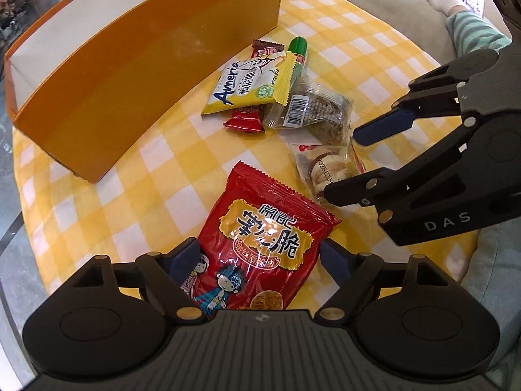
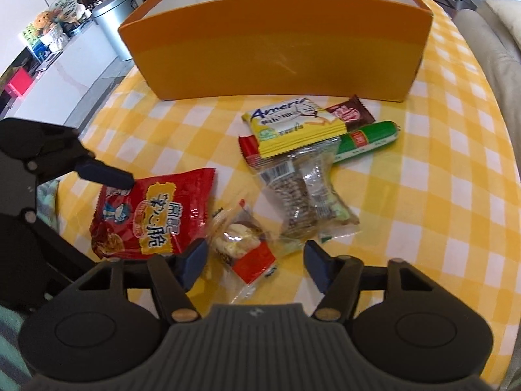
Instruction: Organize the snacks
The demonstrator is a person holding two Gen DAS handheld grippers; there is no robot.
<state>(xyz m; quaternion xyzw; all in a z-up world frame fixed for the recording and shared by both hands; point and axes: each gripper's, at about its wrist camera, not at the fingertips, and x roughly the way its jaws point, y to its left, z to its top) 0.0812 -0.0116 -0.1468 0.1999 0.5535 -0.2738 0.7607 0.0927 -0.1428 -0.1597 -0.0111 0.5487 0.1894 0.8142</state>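
Orange box point(image 2: 276, 62) interior hidden; snack packets point(image 2: 293, 123) outside; both tools spread, ungripping.

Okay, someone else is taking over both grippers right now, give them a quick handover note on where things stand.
Left gripper: open, jaws either side of the red crinkly noodle-snack bag, pads not pressing.
Right gripper: open over the small clear-wrapped pastry with a red label, not gripping.
Snacks: yellow cracker packet, green sausage stick, brown wafer wrapper, clear seed-bar packs, all on the yellow checked tablecloth.
Done: nothing visible inside the orange cardboard box.
Left: grip and box every snack.
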